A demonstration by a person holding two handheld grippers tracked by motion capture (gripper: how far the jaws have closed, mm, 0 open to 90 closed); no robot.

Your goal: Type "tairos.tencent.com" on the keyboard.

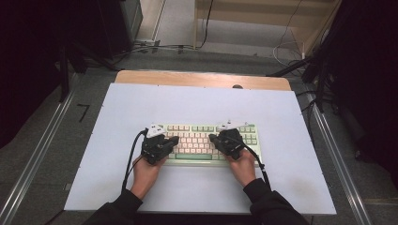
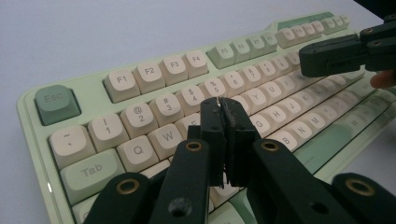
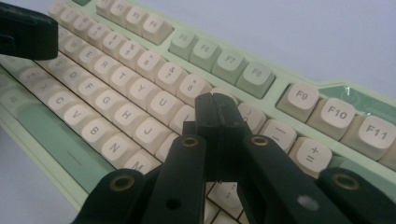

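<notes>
A pale green keyboard [image 1: 205, 158] with cream and green keys lies on the white table top [image 1: 197, 103], near the person's side. My left gripper [image 1: 174, 139] hovers over its left half, jaws shut with nothing between them; in the left gripper view the tips [image 2: 221, 105] sit over the keys right of W on the keyboard [image 2: 70, 105]. My right gripper [image 1: 212, 138] is over the right half, also shut and empty; its tips [image 3: 215, 100] hang above the keys near 9 and O on the keyboard [image 3: 322, 91]. The right gripper's jaw [image 2: 336, 53] shows far off in the left gripper view.
The white board rests on a wooden table [image 1: 202, 77]. Metal rails [image 1: 37, 154] run along both sides on the floor. Cables [image 1: 164, 47] and dark stands [image 1: 324, 65] lie beyond the far edge. Bare board surrounds the keyboard.
</notes>
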